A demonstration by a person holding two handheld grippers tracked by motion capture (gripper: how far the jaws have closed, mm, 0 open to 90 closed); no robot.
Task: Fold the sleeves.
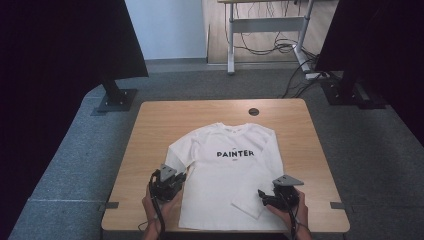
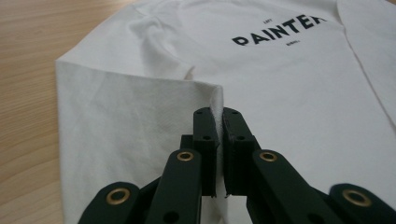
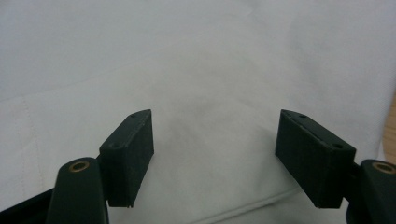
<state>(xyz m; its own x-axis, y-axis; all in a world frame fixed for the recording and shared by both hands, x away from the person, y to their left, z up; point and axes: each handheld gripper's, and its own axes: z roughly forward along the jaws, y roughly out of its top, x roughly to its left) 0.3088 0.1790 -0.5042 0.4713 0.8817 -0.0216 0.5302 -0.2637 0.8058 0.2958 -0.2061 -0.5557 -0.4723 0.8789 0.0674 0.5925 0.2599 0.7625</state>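
One gripper (image 2: 218,122) pinches the T-shirt's (image 2: 280,93) sleeve.

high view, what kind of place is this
Probably a lab or office recording setup: a small wooden table on grey carpet, black screens on stands either side, and a cabled metal desk frame behind.

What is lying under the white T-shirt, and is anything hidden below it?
The white T-shirt lies flat on the wooden table. Its right sleeve is folded onto the body. Anything beneath the cloth is covered and cannot be seen.
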